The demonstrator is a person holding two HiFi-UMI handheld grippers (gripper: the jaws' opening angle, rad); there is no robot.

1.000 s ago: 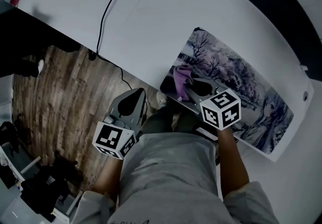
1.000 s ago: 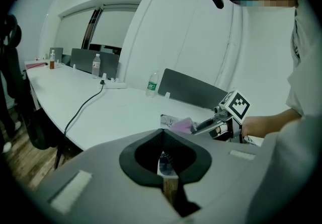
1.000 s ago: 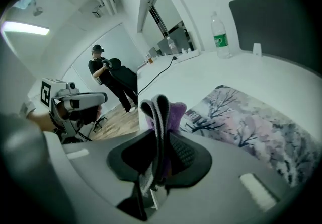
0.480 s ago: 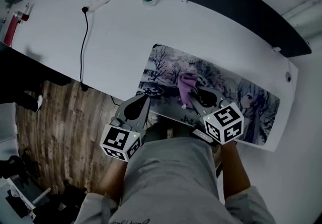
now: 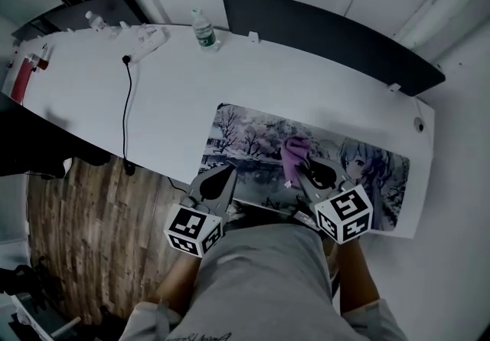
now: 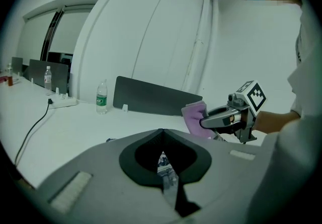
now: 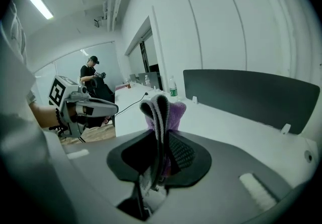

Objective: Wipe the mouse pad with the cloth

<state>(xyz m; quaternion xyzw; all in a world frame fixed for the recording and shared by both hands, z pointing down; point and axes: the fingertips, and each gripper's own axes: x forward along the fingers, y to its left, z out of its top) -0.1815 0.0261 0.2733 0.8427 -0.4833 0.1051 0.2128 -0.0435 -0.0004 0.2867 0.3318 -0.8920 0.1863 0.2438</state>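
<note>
The purple cloth (image 5: 294, 152) is clamped in the jaws of the right gripper (image 5: 300, 171) over the middle of the mouse pad (image 5: 245, 140), while the left gripper (image 5: 223, 175) is held closed and empty at the pad's near edge. Wiping seems in hand; next, the cloth must be pressed flat and swept sideways.

Office: long white desk (image 5: 176, 102) w/ divider panel (image 5: 329, 29), pwr strip (image 5: 149, 42).
</note>
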